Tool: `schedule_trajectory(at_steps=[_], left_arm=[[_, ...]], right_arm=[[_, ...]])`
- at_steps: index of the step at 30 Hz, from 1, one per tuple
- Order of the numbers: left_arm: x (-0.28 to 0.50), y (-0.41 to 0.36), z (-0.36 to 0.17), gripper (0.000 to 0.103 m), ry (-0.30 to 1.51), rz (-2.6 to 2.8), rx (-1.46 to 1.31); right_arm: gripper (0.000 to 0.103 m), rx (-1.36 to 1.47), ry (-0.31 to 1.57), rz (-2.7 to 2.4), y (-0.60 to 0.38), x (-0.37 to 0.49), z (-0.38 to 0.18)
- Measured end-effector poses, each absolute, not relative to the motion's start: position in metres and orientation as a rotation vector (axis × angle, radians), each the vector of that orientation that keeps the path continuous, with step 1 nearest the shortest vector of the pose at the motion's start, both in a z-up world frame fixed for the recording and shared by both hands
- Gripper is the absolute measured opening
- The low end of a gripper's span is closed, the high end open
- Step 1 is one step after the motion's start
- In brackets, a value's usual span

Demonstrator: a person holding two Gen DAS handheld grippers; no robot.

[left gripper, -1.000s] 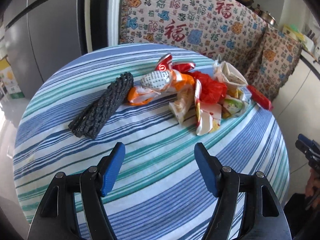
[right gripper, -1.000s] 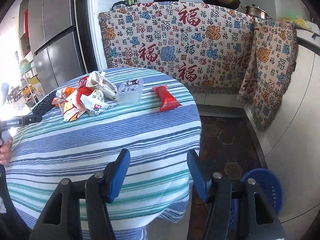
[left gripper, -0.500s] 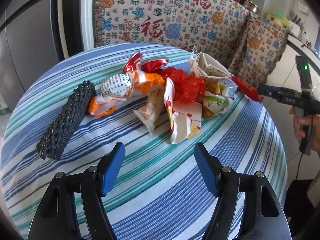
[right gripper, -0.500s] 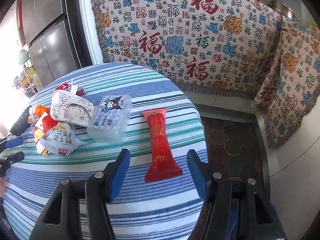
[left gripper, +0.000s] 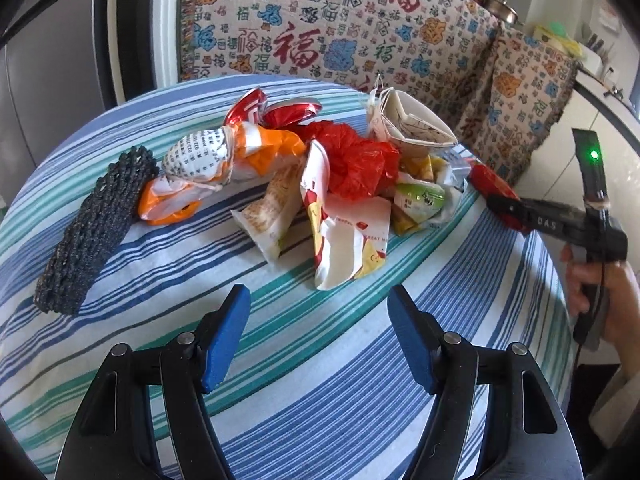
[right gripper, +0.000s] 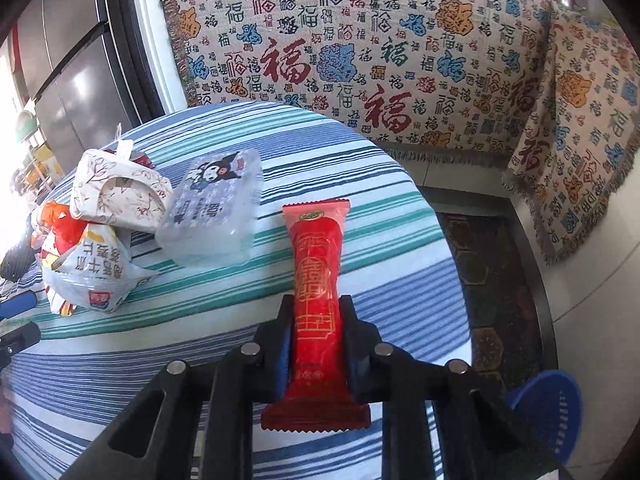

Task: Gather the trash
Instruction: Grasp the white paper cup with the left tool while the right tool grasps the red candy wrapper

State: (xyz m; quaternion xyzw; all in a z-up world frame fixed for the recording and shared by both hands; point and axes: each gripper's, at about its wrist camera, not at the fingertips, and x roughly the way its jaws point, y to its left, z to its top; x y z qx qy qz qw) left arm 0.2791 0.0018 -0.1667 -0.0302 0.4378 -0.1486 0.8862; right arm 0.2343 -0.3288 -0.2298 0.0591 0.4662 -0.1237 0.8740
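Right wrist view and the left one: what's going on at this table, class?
A person is clearing trash off a round table with a striped cloth, a gripper in each hand. The right gripper has just closed on a long red wrapper near the table's edge; the wrapper still lies on the cloth. The left gripper is open and empty, aimed at the pile of wrappers, with a black mesh sleeve beside the pile.

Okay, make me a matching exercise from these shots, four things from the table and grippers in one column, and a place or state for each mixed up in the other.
1. red snack wrapper
2. black mesh sleeve
3. left gripper
4. clear Kuromi pack

A. open, nothing between its jaws
B. left end of the trash pile
C. clamped in the right gripper
D. beside the floral paper box

Pairs: 1-C, 2-B, 3-A, 4-D
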Motion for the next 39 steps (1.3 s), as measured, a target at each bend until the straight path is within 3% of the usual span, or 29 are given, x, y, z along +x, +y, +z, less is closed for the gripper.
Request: schedule_trajectory(at_steps=[4,7,8,11,14,25,31,34,36,38,39], left_arm=[[0.294,-0.011,-0.173,0.070,0.910,-0.264,-0.037],[0.303,-0.013,-0.172,0.063,0.910,-0.255,-0.060],[0.305,-0.013,-0.171,0.059,0.910,-0.255,-0.070],[0.310,-0.015,-0.173,0.028,0.918,-0.267,-0.083],[0.301,-0.016,-0.172,0.026,0.896,-0.256,-0.048],[0.216,0.035,-0.165,0.027,0.888,-0.106,0.021],[0.235,0.054,-0.174,0.027,0.874,-0.033,-0.066],[0.245,0.057,-0.177,0.034,0.887,-0.030,-0.108],[0.247,0.060,-0.178,0.046,0.891,-0.026,-0.119],[0.249,0.061,-0.178,0.057,0.900,-0.029,-0.094],[0.249,0.061,-0.179,0.065,0.905,-0.029,-0.083]], right_arm=[[0.021,0.202,0.947,-0.323,-0.311,0.237,-0.230],[0.021,0.189,0.953,-0.352,-0.307,0.247,-0.233],[0.021,0.177,0.957,-0.358,-0.305,0.248,-0.233],[0.021,0.186,0.954,-0.354,-0.307,0.247,-0.233],[0.021,0.218,0.945,-0.340,-0.312,0.245,-0.233],[0.021,0.205,0.940,-0.121,-0.249,0.186,-0.229],[0.021,0.194,0.957,-0.097,-0.240,0.210,-0.230],[0.021,0.161,0.967,-0.076,-0.239,0.220,-0.231],[0.030,0.130,0.976,-0.045,-0.237,0.219,-0.230],[0.064,0.082,0.995,-0.028,-0.231,0.219,-0.230],[0.069,0.053,1.006,-0.040,-0.228,0.220,-0.231]])
